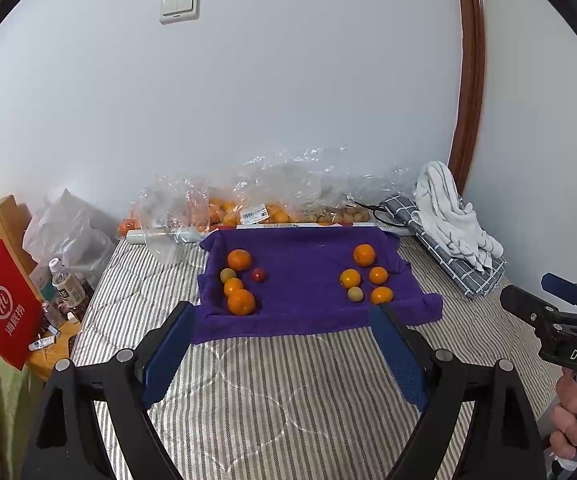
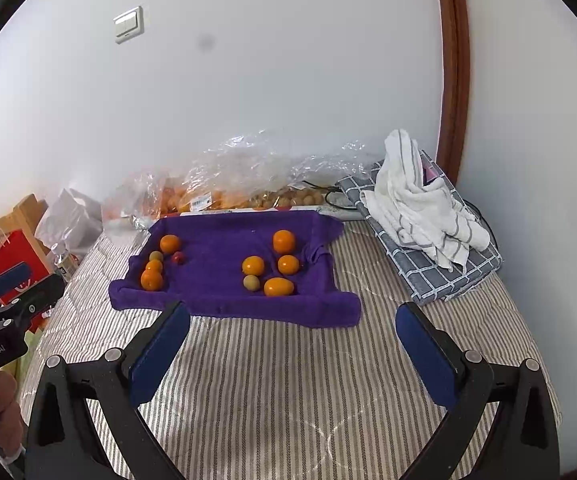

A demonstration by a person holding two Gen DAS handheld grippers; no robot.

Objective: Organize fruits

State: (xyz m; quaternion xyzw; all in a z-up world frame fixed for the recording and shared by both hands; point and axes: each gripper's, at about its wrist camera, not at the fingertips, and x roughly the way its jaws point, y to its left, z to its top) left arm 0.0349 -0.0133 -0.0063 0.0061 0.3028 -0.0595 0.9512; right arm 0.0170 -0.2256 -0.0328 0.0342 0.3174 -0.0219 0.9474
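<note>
Both grippers' fingers (image 1: pixel 396 356) (image 2: pixel 160 354) wide, empty; oranges (image 2: pixel 253 266) on purple towel (image 2: pixel 216 264) well ahead.

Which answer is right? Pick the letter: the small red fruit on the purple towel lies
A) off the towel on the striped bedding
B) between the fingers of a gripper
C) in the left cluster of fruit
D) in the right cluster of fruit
C: the small red fruit sits on the purple towel beside the left cluster's oranges, apart from the right cluster and from both open grippers.
</note>
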